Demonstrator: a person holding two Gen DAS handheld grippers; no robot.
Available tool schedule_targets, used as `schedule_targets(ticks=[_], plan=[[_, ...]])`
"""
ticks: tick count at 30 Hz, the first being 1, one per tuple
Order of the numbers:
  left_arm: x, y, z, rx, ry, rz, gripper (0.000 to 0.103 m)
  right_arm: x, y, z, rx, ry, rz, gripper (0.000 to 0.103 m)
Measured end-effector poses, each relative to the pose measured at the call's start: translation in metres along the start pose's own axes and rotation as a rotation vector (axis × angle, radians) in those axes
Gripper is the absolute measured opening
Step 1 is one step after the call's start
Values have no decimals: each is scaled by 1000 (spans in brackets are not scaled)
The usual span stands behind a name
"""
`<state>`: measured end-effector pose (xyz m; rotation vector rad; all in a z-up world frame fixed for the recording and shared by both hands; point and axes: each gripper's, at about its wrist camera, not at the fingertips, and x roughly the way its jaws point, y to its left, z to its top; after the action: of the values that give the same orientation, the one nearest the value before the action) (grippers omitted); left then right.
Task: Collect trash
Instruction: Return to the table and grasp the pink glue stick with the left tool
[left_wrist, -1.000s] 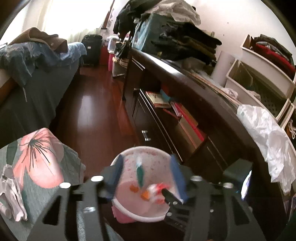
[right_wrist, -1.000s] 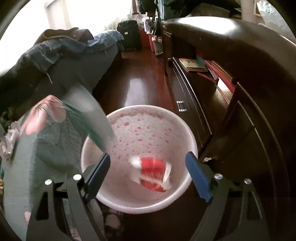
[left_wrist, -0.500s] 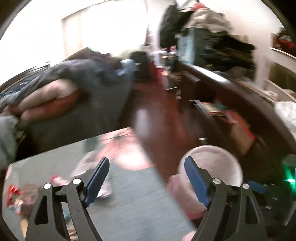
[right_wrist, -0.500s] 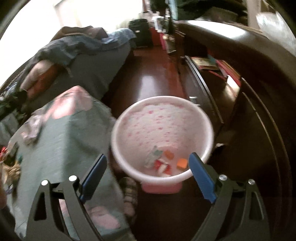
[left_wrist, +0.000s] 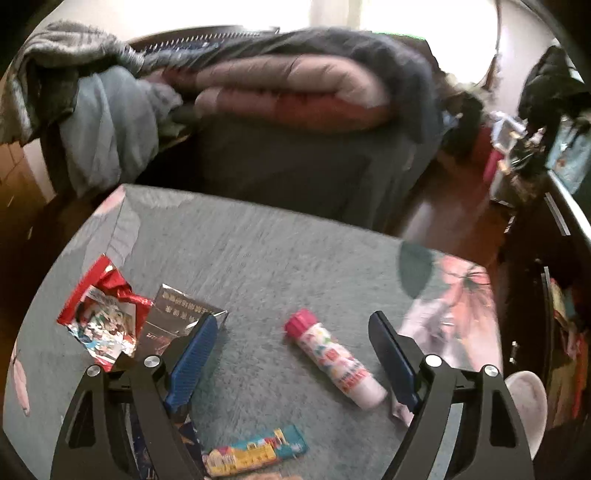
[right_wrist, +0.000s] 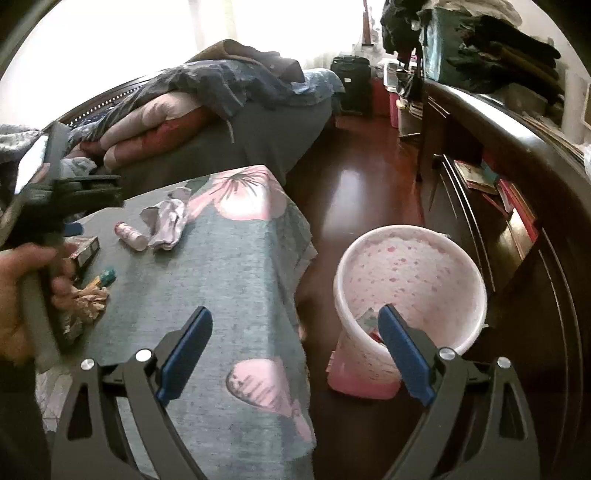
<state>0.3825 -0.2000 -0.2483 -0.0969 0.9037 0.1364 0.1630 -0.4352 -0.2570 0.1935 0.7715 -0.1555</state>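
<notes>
Above the cloth-covered worktop (left_wrist: 295, 258), left tool (left_wrist: 291, 350) pitched steeply down, jaws just widened and empty, straddling a pink-capped tube (left_wrist: 334, 360) lying capped end toward 10 o'clock. Best squared across the tube's middle before closing, clear of the silver packet (left_wrist: 177, 314) at 9 o'clock. Right tool (right_wrist: 295, 350) wide, empty, tilted between worktop edge and pink bin (right_wrist: 406, 288) at 3 o'clock.

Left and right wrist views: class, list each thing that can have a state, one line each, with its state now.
Left gripper: open, nothing between its pads.
Right gripper: open, empty.
Pink-capped white tube: lying on its side, capped.
Red foil snack wrapper: torn open, crumpled.
Pink speckled plastic bin: upright, uncovered, some trash inside.
Crumpled white paper: crumpled, on the cloth.
</notes>
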Motion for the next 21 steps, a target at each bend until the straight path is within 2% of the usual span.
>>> schedule_targets(ticks=[3,9,12,14,15,18,19,21], plan=[[13,-5,-4,-4,43,33,83,-2,3,-1,-2,-1,5,92],[22,-10,-14,-12,89,42,83,-5,7,2,-9,-8,10,92],[24,-14,-20,13,97,47,77,-5,12,5,-18,-12,15,92],[27,-16,-24,21,113,42,64,-5,15,8,-27,-17,14,92],[26,-17,-26,31,110,41,62,-6,18,9,-30,-19,15,92],[22,-20,-28,52,86,28,38,-5,23,15,-30,-25,25,92],[21,-19,-28,53,84,21,26,-4,26,18,-31,-26,30,92],[21,-16,-28,53,85,-1,22,-3,29,22,-37,-28,35,92]])
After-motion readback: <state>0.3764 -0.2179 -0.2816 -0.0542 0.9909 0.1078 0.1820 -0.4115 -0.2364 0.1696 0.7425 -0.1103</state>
